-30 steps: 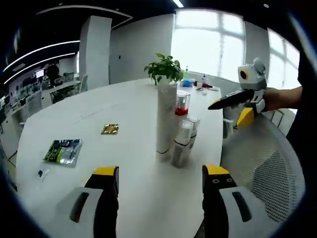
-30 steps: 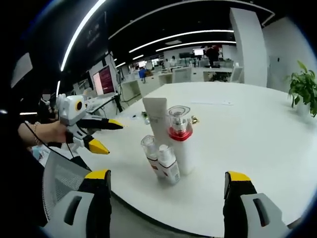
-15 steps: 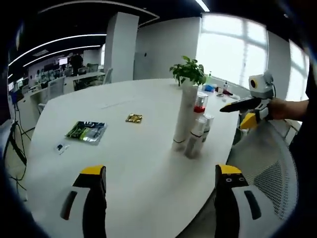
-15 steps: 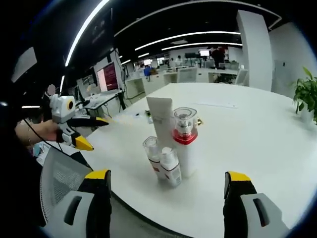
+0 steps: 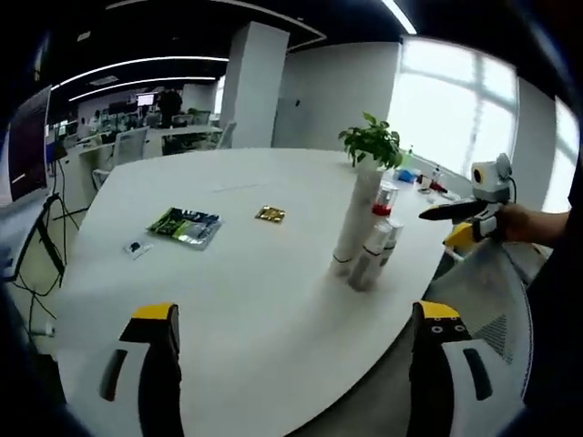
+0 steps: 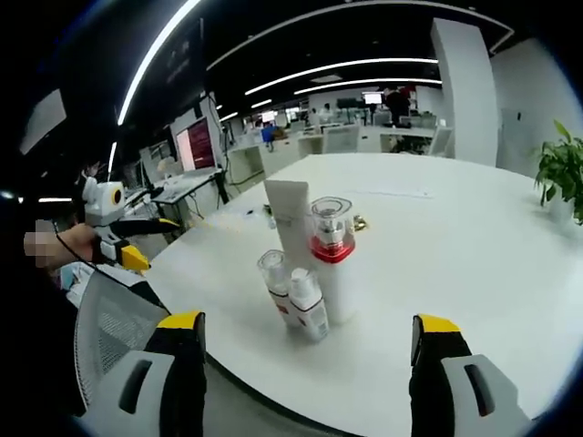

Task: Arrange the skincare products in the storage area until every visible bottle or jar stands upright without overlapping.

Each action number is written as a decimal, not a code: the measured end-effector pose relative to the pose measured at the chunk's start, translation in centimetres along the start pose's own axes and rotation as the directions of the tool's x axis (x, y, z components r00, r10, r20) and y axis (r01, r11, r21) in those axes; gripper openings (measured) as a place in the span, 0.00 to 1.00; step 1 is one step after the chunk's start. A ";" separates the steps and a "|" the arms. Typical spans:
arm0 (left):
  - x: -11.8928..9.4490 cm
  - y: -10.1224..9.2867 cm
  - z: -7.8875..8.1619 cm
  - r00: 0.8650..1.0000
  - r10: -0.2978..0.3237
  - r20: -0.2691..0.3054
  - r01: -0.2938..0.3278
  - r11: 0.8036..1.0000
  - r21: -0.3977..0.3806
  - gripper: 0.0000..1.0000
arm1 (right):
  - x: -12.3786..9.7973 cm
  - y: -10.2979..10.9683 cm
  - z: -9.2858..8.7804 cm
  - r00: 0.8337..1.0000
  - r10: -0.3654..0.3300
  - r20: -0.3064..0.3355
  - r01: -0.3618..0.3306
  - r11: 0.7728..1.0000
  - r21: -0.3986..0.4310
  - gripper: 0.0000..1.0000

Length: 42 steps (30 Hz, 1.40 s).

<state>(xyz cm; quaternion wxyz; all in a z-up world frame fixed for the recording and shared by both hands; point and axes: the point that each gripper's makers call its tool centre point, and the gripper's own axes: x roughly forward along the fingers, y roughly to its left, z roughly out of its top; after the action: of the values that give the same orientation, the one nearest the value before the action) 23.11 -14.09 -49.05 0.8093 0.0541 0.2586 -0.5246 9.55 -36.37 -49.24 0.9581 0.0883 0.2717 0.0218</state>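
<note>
White table carries four upright, clustered skincare products; with both the left gripper and right gripper wide open and empty, verify no overlap before stopping.

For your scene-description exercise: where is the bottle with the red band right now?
In the right gripper view, the red-banded white bottle stands upright mid-table, beside the tall white tube and behind two small bottles.

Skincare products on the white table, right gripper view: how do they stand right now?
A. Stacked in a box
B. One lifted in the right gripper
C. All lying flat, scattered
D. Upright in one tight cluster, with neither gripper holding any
D: the white tube, the red-collared pump bottle and two small bottles stand upright together on the table, while the right gripper is open and empty.
</note>
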 end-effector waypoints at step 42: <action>0.8 1.3 0.6 0.999 0.025 -0.022 -0.025 1.000 0.005 0.96 | -0.3 -0.5 -0.4 0.999 -0.047 0.014 0.047 0.999 0.007 0.91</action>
<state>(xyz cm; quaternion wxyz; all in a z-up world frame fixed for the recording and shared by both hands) 24.70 -14.39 -49.11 0.8127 0.0650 0.2658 -0.5144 9.07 -36.80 -49.47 0.9599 0.0853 0.2670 -0.0024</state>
